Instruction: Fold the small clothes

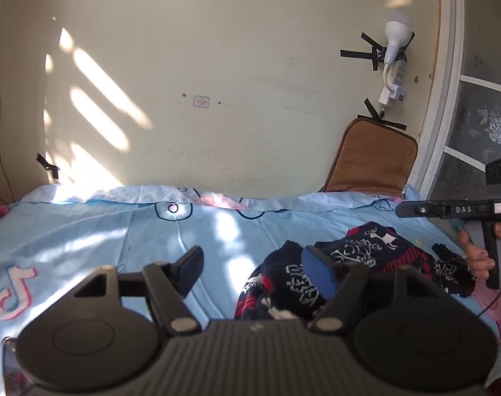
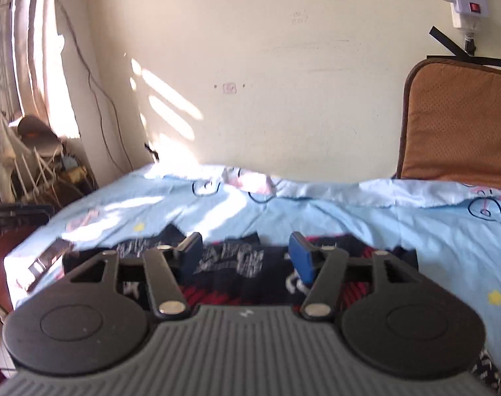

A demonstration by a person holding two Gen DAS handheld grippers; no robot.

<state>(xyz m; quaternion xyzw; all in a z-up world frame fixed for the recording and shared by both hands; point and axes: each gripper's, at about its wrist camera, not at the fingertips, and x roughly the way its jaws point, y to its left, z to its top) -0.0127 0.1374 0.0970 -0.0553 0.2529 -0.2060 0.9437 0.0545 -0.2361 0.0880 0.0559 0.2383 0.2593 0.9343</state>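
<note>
- The garment (image 1: pixel 365 264) lies on the bed (image 1: pixel 118 231), toward its right side.
- A cushion (image 1: pixel 372 158) leans against the wall (image 1: pixel 217 66) behind the bed.
- A power strip (image 1: pixel 395 85) hangs above the cushion.

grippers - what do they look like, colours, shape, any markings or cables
Both the left gripper and the right gripper have black linkage arms with silver pivot pins, round black discs either side, and a ribbed grey body. The fingers carry blue pads. From the left wrist view, the right tool has a black bar marked DAS, a grey handle in a bare hand, and a thin black cable.
</note>
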